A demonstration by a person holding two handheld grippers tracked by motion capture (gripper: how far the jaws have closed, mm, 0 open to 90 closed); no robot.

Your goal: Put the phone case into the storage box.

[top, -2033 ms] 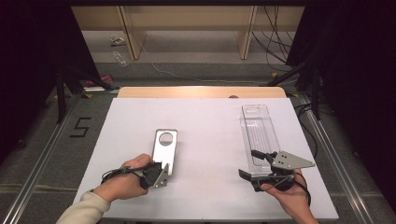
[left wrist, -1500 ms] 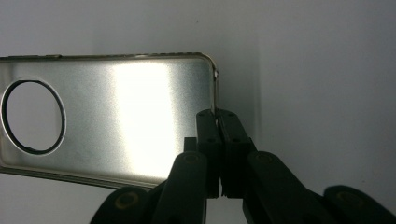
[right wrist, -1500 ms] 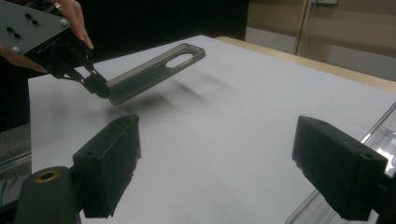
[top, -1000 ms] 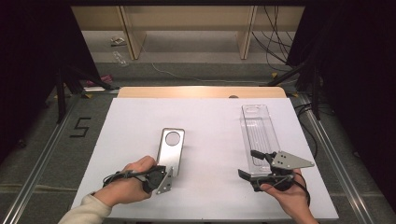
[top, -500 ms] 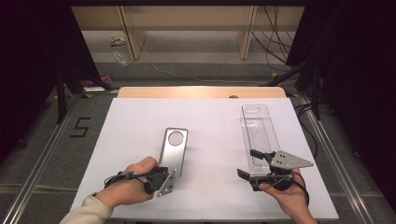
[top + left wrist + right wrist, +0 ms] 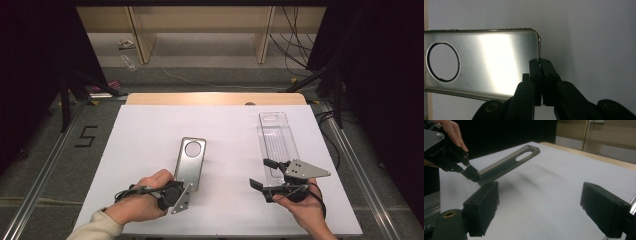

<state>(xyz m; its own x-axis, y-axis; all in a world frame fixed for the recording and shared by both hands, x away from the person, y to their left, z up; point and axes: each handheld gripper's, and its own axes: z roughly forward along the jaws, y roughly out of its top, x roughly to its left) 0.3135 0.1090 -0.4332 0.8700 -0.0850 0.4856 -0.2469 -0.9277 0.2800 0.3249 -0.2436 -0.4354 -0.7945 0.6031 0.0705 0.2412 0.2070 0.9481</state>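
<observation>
Left gripper [image 6: 186, 192] clamped on near end of metal plate [image 6: 190, 161], plate lifted off white table [image 6: 150, 135] left of centre, right gripper [image 6: 263, 174] jaws apart, beside clear tray [image 6: 276, 137].

Two black block-shaped fingers [image 6: 481, 210] of the right gripper [image 6: 541, 207] rise from the near edge, standing wide apart with only bare white bench [image 6: 554, 180] between them. At far left, the left gripper [image 6: 472, 173] pinches the near end of a long flat grey metal plate with a round hole [image 6: 506, 163], which slants up off the bench. A hand [image 6: 451, 131] sits above that gripper, with wooden furniture [image 6: 599, 135] beyond
</observation>
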